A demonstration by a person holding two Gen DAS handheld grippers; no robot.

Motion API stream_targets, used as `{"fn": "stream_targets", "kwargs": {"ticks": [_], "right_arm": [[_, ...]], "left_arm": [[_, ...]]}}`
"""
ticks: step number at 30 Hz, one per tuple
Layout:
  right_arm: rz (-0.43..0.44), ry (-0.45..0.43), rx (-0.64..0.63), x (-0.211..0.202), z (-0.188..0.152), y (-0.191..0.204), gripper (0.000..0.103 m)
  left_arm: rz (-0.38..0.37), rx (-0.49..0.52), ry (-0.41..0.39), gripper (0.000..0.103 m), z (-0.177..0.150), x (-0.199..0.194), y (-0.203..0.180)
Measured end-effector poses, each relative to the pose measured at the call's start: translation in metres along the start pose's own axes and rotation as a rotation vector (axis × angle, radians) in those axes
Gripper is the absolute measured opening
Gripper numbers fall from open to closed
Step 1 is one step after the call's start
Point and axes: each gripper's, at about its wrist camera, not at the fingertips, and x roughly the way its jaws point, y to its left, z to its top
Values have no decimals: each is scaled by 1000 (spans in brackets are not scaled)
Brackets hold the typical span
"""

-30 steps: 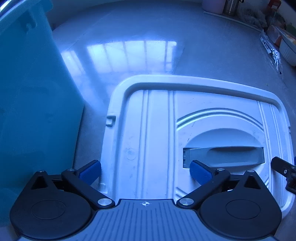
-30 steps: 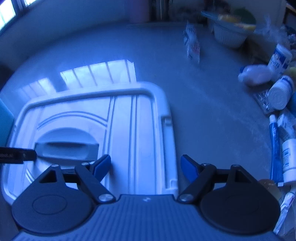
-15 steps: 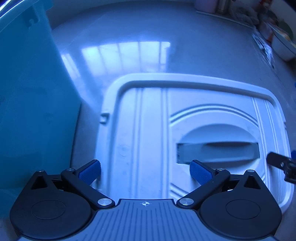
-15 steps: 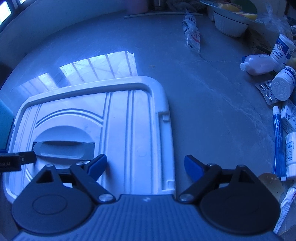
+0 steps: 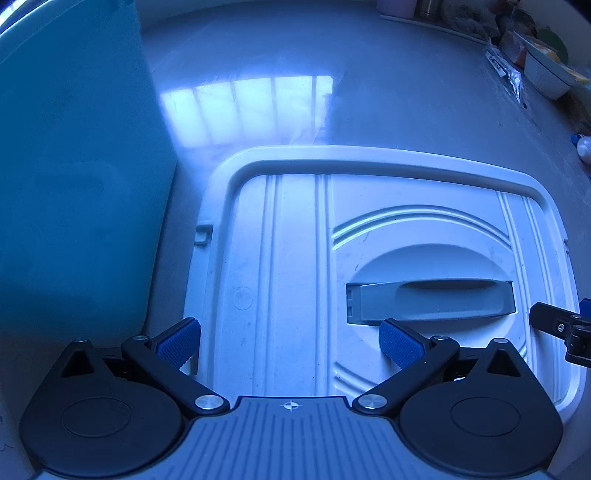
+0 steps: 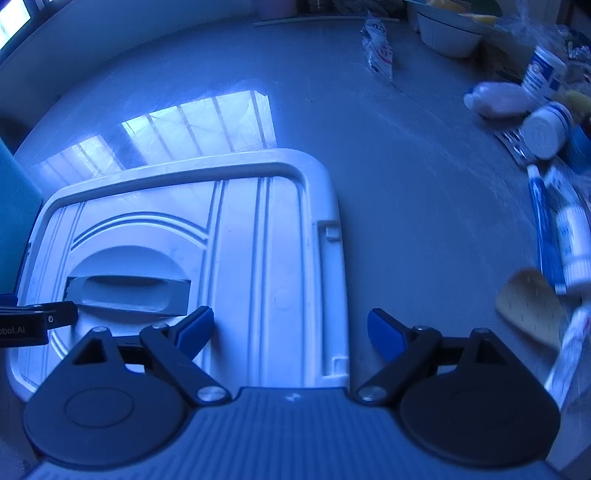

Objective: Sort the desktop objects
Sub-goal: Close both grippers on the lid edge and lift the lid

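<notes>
A white box lid with a grey recessed handle lies flat on the grey table; it also shows in the right wrist view. My left gripper is open and empty over the lid's near left part. My right gripper is open and empty over the lid's right edge. A teal storage box stands left of the lid. Loose items lie at the right: white bottles, a blue tube, a blister pack and a tan piece.
A white bowl and a snack packet sit at the far right of the table. The other gripper's tip shows at each view's edge. Window light reflects on the table beyond the lid.
Both grippers have shifted slightly over the lid, the right one a little rightward and back. Both stay open. The lid has not moved.
</notes>
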Motion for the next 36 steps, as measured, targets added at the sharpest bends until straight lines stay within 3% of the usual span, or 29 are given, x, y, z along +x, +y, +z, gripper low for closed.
{"fn": "stream_targets", "kwargs": {"ticks": [12,23,36], "right_arm": [[-2,8,-1,-11,-37,4,91],[24,8,-57,-27,-68,4,92],[43,13,-101,-36,-86,6,92]], "left_arm": [[-2,5,1,103,-46,-4,6],[26,-52,-8,103,-98,-23,6],[44,-87,-21,103,-130,-30,5]]}}
